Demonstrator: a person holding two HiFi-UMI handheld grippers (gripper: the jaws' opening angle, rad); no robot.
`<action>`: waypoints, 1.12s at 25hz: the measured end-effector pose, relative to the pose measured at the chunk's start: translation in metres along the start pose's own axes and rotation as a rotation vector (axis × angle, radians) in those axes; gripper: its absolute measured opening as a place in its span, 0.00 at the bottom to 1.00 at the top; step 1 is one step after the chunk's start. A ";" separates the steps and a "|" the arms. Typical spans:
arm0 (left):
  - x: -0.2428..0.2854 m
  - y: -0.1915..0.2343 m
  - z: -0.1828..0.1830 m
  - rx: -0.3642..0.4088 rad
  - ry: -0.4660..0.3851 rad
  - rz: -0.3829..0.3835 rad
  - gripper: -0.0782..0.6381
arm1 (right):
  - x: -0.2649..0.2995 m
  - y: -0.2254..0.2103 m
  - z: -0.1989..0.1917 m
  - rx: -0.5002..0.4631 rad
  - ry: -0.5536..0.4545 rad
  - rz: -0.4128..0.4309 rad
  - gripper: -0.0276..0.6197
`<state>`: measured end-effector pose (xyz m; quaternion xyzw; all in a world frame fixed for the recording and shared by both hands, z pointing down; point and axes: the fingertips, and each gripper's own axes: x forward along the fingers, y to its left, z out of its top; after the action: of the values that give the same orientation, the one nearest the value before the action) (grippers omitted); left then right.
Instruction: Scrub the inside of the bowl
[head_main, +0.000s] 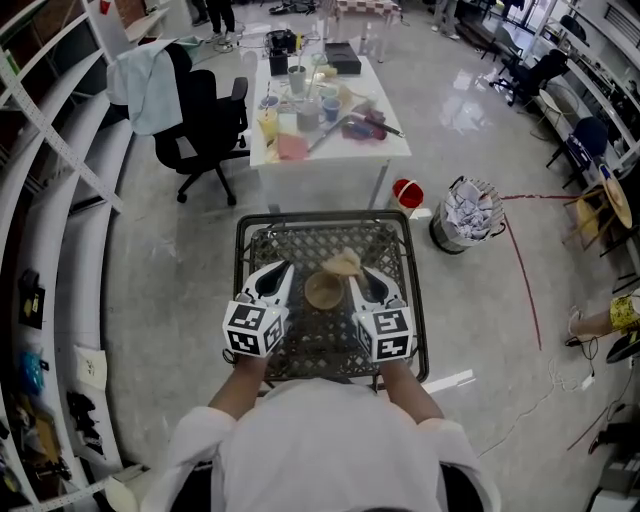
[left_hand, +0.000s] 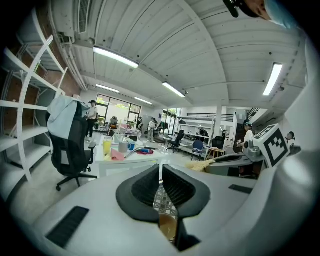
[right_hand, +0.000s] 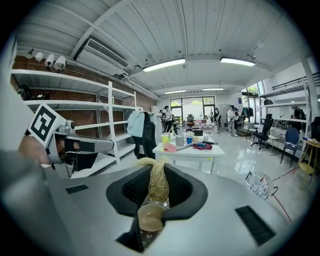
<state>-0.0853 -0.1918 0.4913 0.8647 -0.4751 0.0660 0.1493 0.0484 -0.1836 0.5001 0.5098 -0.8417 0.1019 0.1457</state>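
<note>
Right gripper (right_hand: 156, 171) is seen clamped on a straw-coloured, fibrous scrubber (right_hand: 158, 186), whose tuft sticks out past the jaw tips, while the left gripper (left_hand: 161, 170) is held with its jaws together and nothing between them. The bowl (head_main: 323, 290) stands upright on the black mesh table (head_main: 256, 236), between the two grippers, and in the head view the scrubber (head_main: 342, 263) is seen at the bowl's far rim rather than down inside it; whether it touches the rim cannot be told. The step in hand is judged to be bringing the scrubber into the bowl. For this to be done well, the right gripper (head_main: 352, 274) should be tipped so that the loose end of the fibres is pressed against the inner wall and swept round it and across the bottom, with the clamp kept firm so the bundle is not pulled out. A small bowl like this is likely to slide or tip on the mesh under sideways pressure, so it should be steadied: the left gripper (head_main: 283, 269) could be opened and closed on the near rim, or braced shut against the outer wall. Pressure should be kept moderate and directed downward.
</note>
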 end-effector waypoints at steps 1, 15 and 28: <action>-0.001 -0.001 0.000 -0.002 -0.003 0.001 0.17 | -0.001 0.000 -0.001 0.002 -0.001 -0.002 0.18; -0.010 -0.007 0.002 0.003 -0.015 0.009 0.17 | -0.006 -0.001 -0.009 0.010 0.015 -0.013 0.18; -0.008 -0.011 -0.003 -0.012 -0.011 0.006 0.17 | -0.010 -0.003 -0.012 0.013 0.016 -0.014 0.18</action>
<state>-0.0803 -0.1785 0.4893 0.8628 -0.4788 0.0588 0.1516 0.0567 -0.1730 0.5082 0.5160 -0.8362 0.1104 0.1498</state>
